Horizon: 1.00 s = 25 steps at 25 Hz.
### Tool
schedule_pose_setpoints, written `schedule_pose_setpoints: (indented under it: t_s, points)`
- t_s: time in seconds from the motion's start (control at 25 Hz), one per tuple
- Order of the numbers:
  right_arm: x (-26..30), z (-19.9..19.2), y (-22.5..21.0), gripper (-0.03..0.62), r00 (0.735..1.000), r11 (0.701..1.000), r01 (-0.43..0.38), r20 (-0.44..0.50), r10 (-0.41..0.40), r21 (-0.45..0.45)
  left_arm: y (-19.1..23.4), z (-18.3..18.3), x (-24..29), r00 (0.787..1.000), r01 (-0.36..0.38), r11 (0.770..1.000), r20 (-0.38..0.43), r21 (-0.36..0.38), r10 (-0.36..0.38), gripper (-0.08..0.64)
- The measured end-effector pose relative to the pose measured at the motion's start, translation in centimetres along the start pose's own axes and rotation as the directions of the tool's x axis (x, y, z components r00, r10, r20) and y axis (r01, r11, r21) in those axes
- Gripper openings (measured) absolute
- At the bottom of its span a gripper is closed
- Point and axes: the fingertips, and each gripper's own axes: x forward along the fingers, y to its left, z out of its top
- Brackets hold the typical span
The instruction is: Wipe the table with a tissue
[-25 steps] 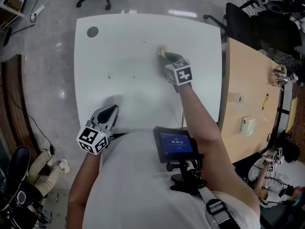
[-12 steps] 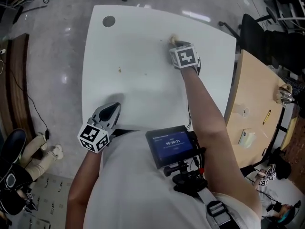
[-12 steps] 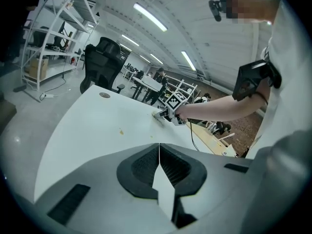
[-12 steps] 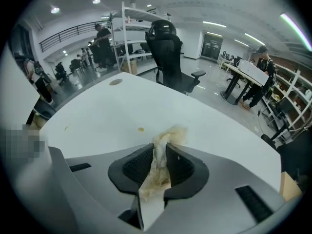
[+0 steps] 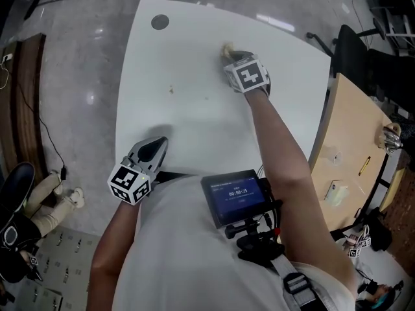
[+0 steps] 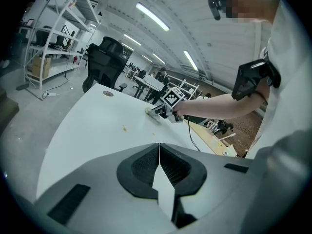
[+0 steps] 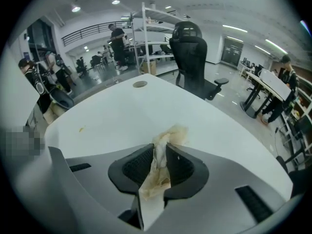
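A crumpled, brown-stained tissue [image 7: 165, 143] is pinched in my right gripper [image 7: 161, 152], its tip sticking out past the jaws. In the head view the tissue [image 5: 227, 47] touches the white table [image 5: 188, 122] toward its far side, ahead of the right gripper [image 5: 235, 58]. A small yellowish crumb [image 5: 171, 89] lies on the table left of it, and shows too in the left gripper view as a crumb [image 6: 124, 128]. My left gripper [image 5: 155, 146] rests at the table's near left edge, its jaws closed together with nothing between them [image 6: 159, 152].
A grey round cable hole [image 5: 159, 22] sits at the table's far left corner. A wooden desk [image 5: 353, 148] with small items stands to the right. A black office chair [image 7: 192, 55] is beyond the far edge. A person's legs [image 5: 45, 206] are on the floor at left.
My right gripper with the tissue has pushed farther away across the table toward its far edge. The left gripper has stayed at the near edge.
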Motion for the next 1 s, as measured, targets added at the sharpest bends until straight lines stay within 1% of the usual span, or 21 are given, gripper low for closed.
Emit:
schedule_pose_setpoints:
  t_s: [0.08,0.12,0.2,0.28,0.36,0.4,0.44,0.48,0.52,0.6,0.68,0.72,0.8,0.88,1.0]
  points:
    - [0.3,0.6,2.2,0.078,0.998,0.995,-0.069,-0.01,0.069,-0.07,0.1,0.2,0.0,1.0,0.003,1.0,-0.002,0.003,-0.003,0.008]
    - [0.3,0.5,3.5,0.078,0.993,0.988,-0.121,-0.021,0.119,-0.097,0.1,0.3,0.0,1.0,0.005,1.0,-0.004,0.005,-0.005,0.008]
    - [0.2,0.0,6.0,0.078,0.973,0.964,-0.231,-0.038,0.228,-0.134,-0.2,0.4,0.2,1.0,0.011,1.0,-0.009,0.012,-0.011,0.008]
    - [-0.2,-0.7,7.9,0.078,0.949,0.935,-0.315,-0.054,0.31,-0.165,-0.4,0.5,0.4,1.0,0.018,1.0,-0.015,0.02,-0.018,0.008]
    - [-0.7,-1.6,9.2,0.078,0.924,0.905,-0.383,-0.085,0.373,-0.185,-0.4,0.8,0.6,0.999,0.025,0.999,-0.022,0.027,-0.025,0.008]
    - [-1.1,-2.0,9.6,0.08,0.915,0.896,-0.404,-0.093,0.393,-0.186,-0.4,0.8,0.6,0.999,0.028,0.999,-0.027,0.03,-0.027,0.008]
    - [-1.4,-2.2,9.6,0.078,0.914,0.896,-0.406,-0.081,0.398,-0.179,-0.4,0.9,0.7,0.999,0.031,0.999,-0.032,0.034,-0.03,0.008]
    - [-1.8,-2.0,9.0,0.08,0.923,0.909,-0.384,-0.045,0.382,-0.162,-0.5,0.9,0.8,0.999,0.033,0.999,-0.037,0.038,-0.032,0.008]
    - [-2.1,-1.6,7.8,0.08,0.939,0.931,-0.34,0.008,0.344,-0.134,-0.5,0.9,1.0,0.999,0.035,0.998,-0.042,0.042,-0.033,0.008]
    - [-2.5,-0.8,4.3,0.08,0.971,0.975,-0.216,0.094,0.221,-0.059,-0.5,1.0,1.3,0.998,0.037,0.998,-0.051,0.051,-0.035,0.008]
    - [-2.2,-1.0,0.5,0.08,0.99,0.995,-0.104,0.102,0.103,0.008,-0.6,1.2,1.6,0.998,0.037,0.998,-0.055,0.057,-0.034,0.008]
    - [-1.9,-1.5,-1.2,0.08,0.995,0.997,-0.061,0.085,0.057,0.038,-0.7,1.3,1.7,0.998,0.036,0.998,-0.055,0.059,-0.033,0.008]
    - [-1.4,-2.3,-3.5,0.08,0.999,0.996,0.003,0.05,-0.008,0.093,-1.1,1.4,1.6,0.998,0.03,0.998,-0.053,0.06,-0.027,0.008]
    - [-0.9,-2.4,-4.4,0.08,0.998,0.99,0.039,0.037,-0.044,0.133,-1.4,1.2,1.4,0.998,0.021,0.998,-0.053,0.059,-0.018,0.008]
    - [-0.6,-1.5,-4.5,0.08,0.997,0.988,0.071,0.027,-0.075,0.138,-1.8,0.7,1.2,0.999,0.002,0.999,-0.054,0.049,0.0,0.008]
